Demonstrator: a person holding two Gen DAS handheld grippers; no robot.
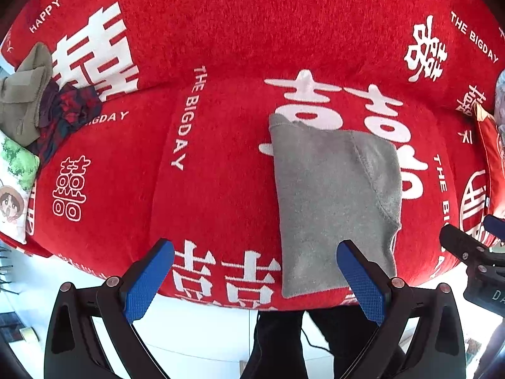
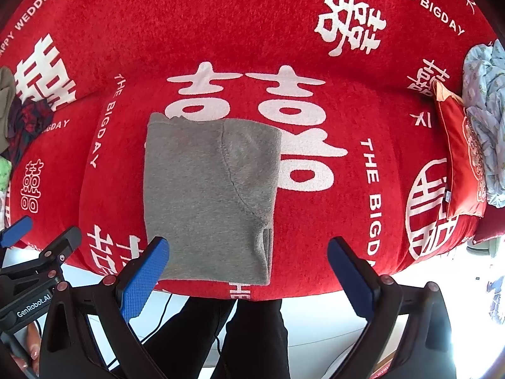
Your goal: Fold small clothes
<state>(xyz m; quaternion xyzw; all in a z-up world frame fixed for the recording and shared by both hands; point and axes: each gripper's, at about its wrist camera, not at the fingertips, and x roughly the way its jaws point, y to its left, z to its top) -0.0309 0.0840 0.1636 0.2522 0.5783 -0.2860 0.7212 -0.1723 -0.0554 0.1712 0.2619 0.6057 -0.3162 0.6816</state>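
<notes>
A grey knitted garment (image 1: 334, 202) lies folded into a tall rectangle on the red sofa seat (image 1: 221, 173), its near edge at the seat's front. My left gripper (image 1: 255, 249) hovers open over the front edge, its right finger (image 1: 363, 284) above the garment's lower corner and nothing between the pads. From the right wrist view the same grey garment (image 2: 208, 195) lies left of centre. My right gripper (image 2: 247, 246) is open and empty, with its left finger (image 2: 142, 281) over the garment's near left corner. Both stay above the cloth.
A pile of unfolded clothes (image 1: 41, 104), olive and dark plaid, sits at the sofa's left end beside a printed cushion (image 1: 15, 183). A red cushion (image 2: 460, 158) and a pale blue bundle (image 2: 486, 110) lie at the right end. The person's dark-trousered legs (image 2: 233, 331) stand before the sofa.
</notes>
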